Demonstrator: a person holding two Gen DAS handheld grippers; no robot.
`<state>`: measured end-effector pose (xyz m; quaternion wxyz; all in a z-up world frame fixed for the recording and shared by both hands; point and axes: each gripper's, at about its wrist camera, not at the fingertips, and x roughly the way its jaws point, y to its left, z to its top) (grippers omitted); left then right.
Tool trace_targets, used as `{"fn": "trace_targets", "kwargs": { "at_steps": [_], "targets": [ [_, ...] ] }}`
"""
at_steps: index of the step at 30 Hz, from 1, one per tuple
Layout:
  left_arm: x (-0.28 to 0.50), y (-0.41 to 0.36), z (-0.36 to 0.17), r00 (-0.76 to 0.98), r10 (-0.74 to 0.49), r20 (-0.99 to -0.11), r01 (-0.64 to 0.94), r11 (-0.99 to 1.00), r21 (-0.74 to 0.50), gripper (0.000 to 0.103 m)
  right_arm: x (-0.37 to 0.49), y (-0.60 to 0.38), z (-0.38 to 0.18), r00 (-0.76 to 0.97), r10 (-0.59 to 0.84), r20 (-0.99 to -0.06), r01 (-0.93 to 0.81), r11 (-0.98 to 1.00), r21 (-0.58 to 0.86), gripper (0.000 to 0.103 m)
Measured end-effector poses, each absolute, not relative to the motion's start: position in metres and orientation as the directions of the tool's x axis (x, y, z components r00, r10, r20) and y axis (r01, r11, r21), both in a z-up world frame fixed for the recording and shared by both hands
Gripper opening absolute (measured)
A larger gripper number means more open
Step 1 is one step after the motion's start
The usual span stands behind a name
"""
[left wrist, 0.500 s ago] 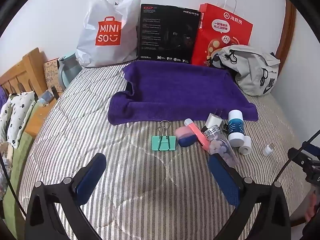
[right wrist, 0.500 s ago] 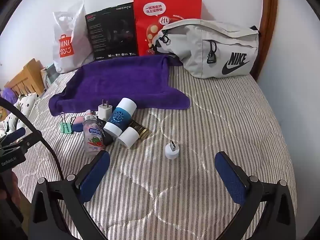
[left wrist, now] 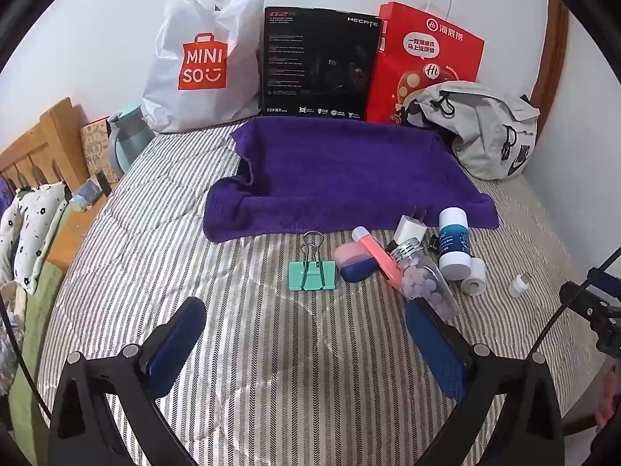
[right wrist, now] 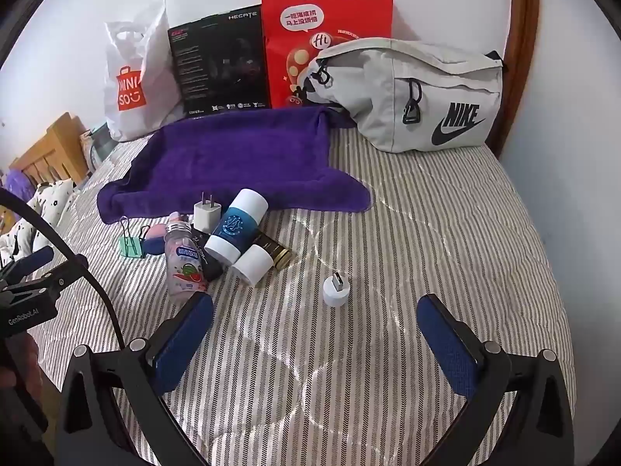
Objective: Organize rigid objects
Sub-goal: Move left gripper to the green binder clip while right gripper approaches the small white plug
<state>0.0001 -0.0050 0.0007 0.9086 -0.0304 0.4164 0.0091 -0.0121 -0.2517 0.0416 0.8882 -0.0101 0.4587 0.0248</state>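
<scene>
Left gripper (left wrist: 304, 343) and right gripper (right wrist: 315, 336), both with jaws spread wide and nothing between the pads, hover above the striped bedcover (left wrist: 271, 349). The small rigid objects lie in a loose cluster ahead of both tools, just short of the purple towel (left wrist: 341, 178).

Seen along the left gripper, the green binder clip (left wrist: 311, 270) lies straight ahead and almost centred between the fingers, its wire handles pointing away toward the towel; the clear candy bottle (left wrist: 425, 279) lies ahead and to the right, its base just beside the right fingertip, its long axis running away and slightly leftward.

Seen along the right gripper, the round white adapter (right wrist: 336, 289) stands straight ahead, apart from the cluster, plug upward; the candy bottle sits ahead-left, near the left fingertip, beside the blue-and-white tube (right wrist: 236, 229).

Judged nearest: clip to the left tool, adapter to the right.
</scene>
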Motion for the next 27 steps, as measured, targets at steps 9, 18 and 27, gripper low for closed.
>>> {"fn": "trace_targets", "kwargs": {
  "at_steps": [9, 18, 27],
  "targets": [
    [-0.0002, -0.0072, 0.0001, 0.660, 0.001, -0.752, -0.039, 0.999, -0.033, 0.103, -0.0145, -0.2504, 0.0443, 0.575, 0.042, -0.817, -0.059, 0.998, 0.010, 0.103],
    [-0.0022, -0.0087, 0.0014, 0.660, 0.005, -0.751, -0.036, 0.999, -0.025, 0.103, -0.0150, -0.2511, 0.0437, 0.574, 0.045, -0.818, -0.063, 0.998, 0.011, 0.103],
    [-0.0043, -0.0078, 0.0008, 0.656, 0.008, -0.754, -0.042, 0.999, -0.026, 0.103, -0.0128, -0.2472, 0.0427, 0.570, 0.045, -0.820, -0.069, 0.998, 0.007, 0.103]
  ]
}}
